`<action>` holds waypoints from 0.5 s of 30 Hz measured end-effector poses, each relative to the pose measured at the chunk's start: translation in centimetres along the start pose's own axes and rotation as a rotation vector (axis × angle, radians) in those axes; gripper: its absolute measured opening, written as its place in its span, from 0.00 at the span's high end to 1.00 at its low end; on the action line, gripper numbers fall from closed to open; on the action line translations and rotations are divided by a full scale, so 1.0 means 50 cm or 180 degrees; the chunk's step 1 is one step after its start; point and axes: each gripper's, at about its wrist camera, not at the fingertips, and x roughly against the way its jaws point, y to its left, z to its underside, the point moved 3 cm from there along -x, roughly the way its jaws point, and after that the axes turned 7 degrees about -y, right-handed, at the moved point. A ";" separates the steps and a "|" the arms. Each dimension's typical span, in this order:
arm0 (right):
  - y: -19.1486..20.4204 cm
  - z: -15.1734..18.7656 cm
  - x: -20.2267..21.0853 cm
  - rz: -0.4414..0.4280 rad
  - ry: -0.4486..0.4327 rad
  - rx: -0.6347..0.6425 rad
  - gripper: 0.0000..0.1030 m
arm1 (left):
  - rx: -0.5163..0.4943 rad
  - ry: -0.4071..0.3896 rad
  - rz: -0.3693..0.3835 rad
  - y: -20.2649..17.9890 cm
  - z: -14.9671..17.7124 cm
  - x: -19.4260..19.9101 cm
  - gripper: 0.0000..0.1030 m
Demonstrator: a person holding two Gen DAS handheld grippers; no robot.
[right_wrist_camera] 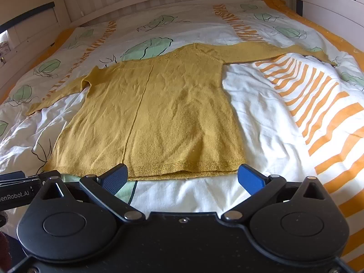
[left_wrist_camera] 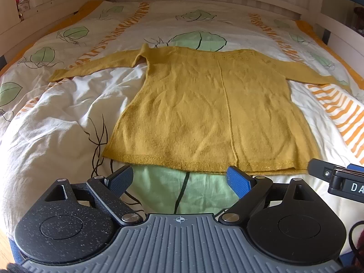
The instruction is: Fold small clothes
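The yellow sweater (left_wrist_camera: 204, 104) lies flat on the bed (left_wrist_camera: 56, 118), sleeves spread, hem nearest both grippers. The left gripper (left_wrist_camera: 180, 178) and right gripper (right_wrist_camera: 182, 177) hover just short of the hem, jaws spread wide and empty. Fold each sleeve (right_wrist_camera: 261, 51) across the body first, pinching only one layer.
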 end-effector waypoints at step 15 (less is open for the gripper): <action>0.007 0.002 -0.012 -0.0037 0.0073 0.0010 0.01 | 0.0014 0.0069 -0.0006 -0.001 0.002 -0.012 0.13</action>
